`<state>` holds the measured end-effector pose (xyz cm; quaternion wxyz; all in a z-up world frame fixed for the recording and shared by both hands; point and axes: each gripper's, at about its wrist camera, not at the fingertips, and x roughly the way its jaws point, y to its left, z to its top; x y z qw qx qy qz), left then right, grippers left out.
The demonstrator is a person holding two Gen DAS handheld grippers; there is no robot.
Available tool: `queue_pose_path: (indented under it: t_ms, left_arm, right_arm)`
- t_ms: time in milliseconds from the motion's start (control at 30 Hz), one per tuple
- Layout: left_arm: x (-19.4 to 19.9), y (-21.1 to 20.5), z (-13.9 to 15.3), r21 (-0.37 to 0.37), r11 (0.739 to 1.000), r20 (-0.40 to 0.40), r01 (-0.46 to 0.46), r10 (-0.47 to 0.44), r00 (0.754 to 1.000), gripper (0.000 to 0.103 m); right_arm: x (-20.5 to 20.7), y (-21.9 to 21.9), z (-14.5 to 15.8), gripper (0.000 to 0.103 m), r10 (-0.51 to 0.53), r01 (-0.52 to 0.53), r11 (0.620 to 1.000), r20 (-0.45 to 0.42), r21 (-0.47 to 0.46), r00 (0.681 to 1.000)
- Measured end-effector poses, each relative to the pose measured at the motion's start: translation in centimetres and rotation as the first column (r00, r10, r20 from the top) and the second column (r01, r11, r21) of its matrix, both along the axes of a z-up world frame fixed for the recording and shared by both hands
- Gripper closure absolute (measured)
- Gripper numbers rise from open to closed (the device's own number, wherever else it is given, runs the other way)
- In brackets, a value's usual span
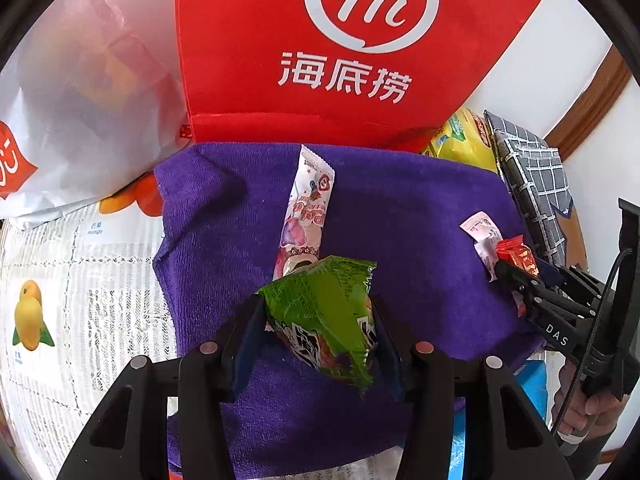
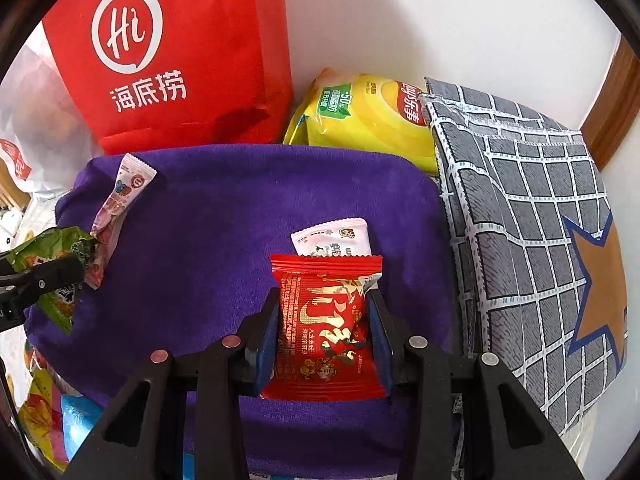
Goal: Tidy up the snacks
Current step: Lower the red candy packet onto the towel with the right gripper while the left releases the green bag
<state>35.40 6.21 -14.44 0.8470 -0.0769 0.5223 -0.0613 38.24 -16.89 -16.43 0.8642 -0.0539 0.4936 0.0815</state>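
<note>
White wall point(image 2: 440, 20) behind, wood trim point(image 2: 612, 112) at right, daylight bright on the fruit-print tablecloth point(image 1: 60, 280).

Both hand-held grippers point(image 1: 318, 320) point(image 2: 324, 320) clamped, level.

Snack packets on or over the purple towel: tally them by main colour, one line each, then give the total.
Green: 1, the green packet held in the left gripper
Red: 1, the red packet held in the right gripper
Pink-and-white: 1, the long pink packet lying on the towel
White: 1, the small white packet lying on the towel
Total: 4
</note>
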Motion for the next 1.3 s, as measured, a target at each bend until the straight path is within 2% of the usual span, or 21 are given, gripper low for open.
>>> queue_pose_path:
  t_ms: [467,567,633,867,933,1100,1167,1300]
  left_arm:
    - [0.2,-0.7,-0.7,0.011,1.0,-0.017,0.01,-0.01,1.0,0.054]
    - [0.2,-0.6,-0.8,0.013,1.0,-0.018,0.007,-0.007,1.0,0.054]
    - [0.2,-0.7,-0.7,0.014,1.0,-0.018,0.008,-0.008,1.0,0.054]
    - [0.0,-1.3,-0.2,0.032,0.999,-0.014,0.024,-0.024,1.0,0.052]
    - [-0.2,-1.5,0.2,0.037,0.999,-0.003,0.032,-0.032,0.999,0.044]
    - [-1.0,-1.8,2.1,0.039,0.999,0.042,0.037,-0.039,0.998,0.037]
    - [-1.4,-1.8,2.9,0.034,0.999,0.056,0.032,-0.033,0.998,0.036]
    - [-2.1,-1.9,4.3,0.018,0.999,0.065,0.036,-0.037,0.997,0.035]
  right_arm:
    - [-0.3,1.5,-1.1,0.062,0.025,-0.025,0.999,-0.002,-0.042,1.0]
    - [-0.3,1.4,-0.9,0.059,0.037,-0.037,0.999,0.0,-0.038,0.999]
    - [-0.4,1.5,-0.7,0.052,0.039,-0.039,0.998,0.009,-0.04,0.999]
    - [-1.3,1.0,1.6,0.046,0.044,-0.043,0.999,0.055,-0.012,0.998]
    - [-1.5,0.8,2.7,0.046,0.029,-0.029,1.0,0.082,-0.008,0.996]
    - [-3.0,-0.2,5.8,0.039,-0.031,0.025,0.999,0.151,0.042,0.988]
    - [-3.5,-0.6,6.4,0.037,-0.049,0.041,0.998,0.165,0.056,0.985]
    - [-5.6,-1.0,7.7,0.036,-0.075,0.071,0.997,0.182,0.027,0.98]
